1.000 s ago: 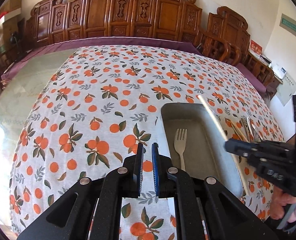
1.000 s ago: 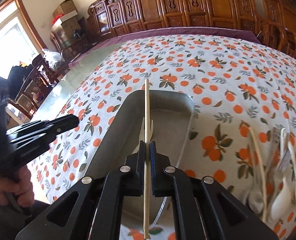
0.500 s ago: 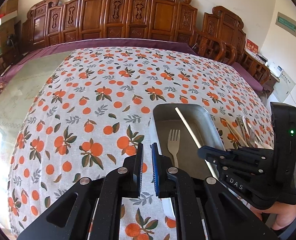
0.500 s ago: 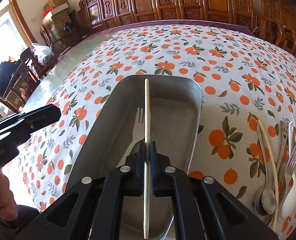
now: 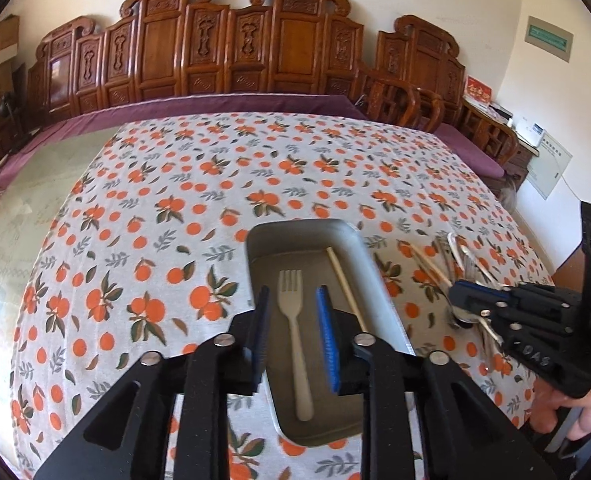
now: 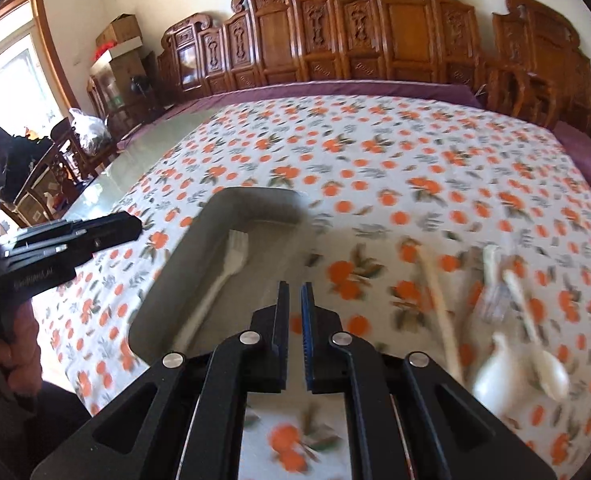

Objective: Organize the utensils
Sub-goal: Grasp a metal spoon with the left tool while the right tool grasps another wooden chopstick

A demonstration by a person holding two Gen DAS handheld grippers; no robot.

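Your left gripper (image 5: 293, 332) hangs above the metal tray (image 5: 379, 280), jaws just opened and standing apart, nothing clamped; the pale fork (image 5: 293, 320) shows through the gap but lies flat on the tray floor below. One wooden chopstick (image 5: 345, 286) lies in the tray too, just right of the fork, running toward the tray's far right corner. The tray sits on the orange-print tablecloth (image 5: 175, 200) near the table's near edge.

Your right gripper (image 6: 293, 320) is beside the tray's right rim, jaws nearly together and holding nothing. In the left wrist view it sits over the loose pile of utensils (image 5: 451, 264) on the cloth, right of the tray and apart from it. The right wrist view is motion-blurred, but you can make out a second chopstick (image 6: 439, 304), a white spoon (image 6: 535, 340) and a clear fork (image 6: 495, 300) in that pile. Your hand (image 5: 579, 416) grips the right handle at the table's near right corner. Carved wooden chairs (image 5: 235, 48) line the far edge.
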